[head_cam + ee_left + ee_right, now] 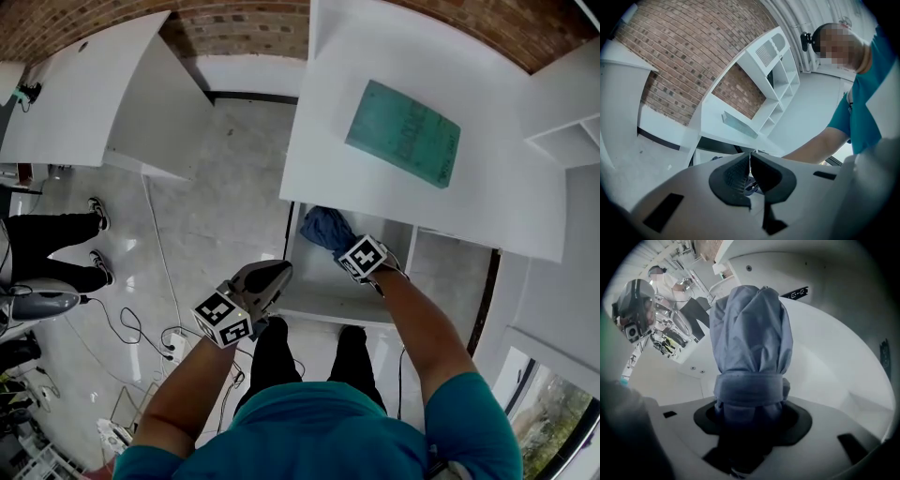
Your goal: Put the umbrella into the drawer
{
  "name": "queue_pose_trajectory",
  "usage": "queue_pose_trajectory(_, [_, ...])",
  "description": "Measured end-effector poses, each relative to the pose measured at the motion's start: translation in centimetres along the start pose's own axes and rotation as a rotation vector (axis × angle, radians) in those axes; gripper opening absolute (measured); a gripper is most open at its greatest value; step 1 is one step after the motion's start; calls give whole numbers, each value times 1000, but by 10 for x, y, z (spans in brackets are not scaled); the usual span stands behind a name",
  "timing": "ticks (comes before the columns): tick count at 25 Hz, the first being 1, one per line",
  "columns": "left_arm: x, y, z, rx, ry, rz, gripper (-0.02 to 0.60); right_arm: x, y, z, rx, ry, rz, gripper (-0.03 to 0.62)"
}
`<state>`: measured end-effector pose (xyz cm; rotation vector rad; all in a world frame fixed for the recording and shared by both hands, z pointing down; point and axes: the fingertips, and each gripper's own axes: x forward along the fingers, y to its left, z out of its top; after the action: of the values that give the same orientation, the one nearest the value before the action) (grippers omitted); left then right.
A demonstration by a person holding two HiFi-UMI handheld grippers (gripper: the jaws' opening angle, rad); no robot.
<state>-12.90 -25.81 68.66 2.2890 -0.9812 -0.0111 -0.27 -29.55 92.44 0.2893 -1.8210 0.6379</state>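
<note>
The black pads (pixel 704 420) of the right gripper (pixel 752 427) stand wide apart and clamp on the folded blue umbrella (pixel 752 341). The umbrella's bundled cloth sticks out past the jaws, and its wrap strap (pixel 750 391) circles it just beyond the pads. In the head view this gripper (pixel 367 259) points steeply down into the open white drawer (pixel 317 279). The umbrella (pixel 325 228) is inside the drawer's walls, toward its back left corner; whether it touches the drawer's floor I cannot tell.

The ribbed pads (pixel 733 176) of the left gripper (pixel 750 161) meet at their tips with nothing between them. Seen from above, this gripper (pixel 262 279) sits just beside the drawer's front left corner, over the pale floor, its marker cube (pixel 223 319) nearer the person.

Above the drawer lies the white desk top (pixel 356 66), and a teal book (pixel 405 133) rests flat on it, well behind the drawer. Far to the drawer's left, a seated person's dark trouser legs and sneakers (pixel 58 249) show at the edge, with cables (pixel 131 328) on the floor nearby.
</note>
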Motion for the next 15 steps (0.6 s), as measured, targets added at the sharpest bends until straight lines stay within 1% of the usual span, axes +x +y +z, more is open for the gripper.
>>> queue_pose_trajectory(4, [-2, 5, -7, -6, 6, -3, 21, 16, -5, -2, 9, 15, -28, 247])
queue_pose_trajectory(7, [-3, 7, -10, -6, 8, -8, 21, 20, -9, -1, -5, 22, -47, 247])
queue_pose_trajectory(10, [-5, 10, -13, -10, 9, -8, 21, 20, -11, 1, -16, 21, -50, 249])
queue_pose_trajectory(15, [-7, 11, -15, -21, 3, 1, 21, 23, -8, 3, 13, 22, -43, 270])
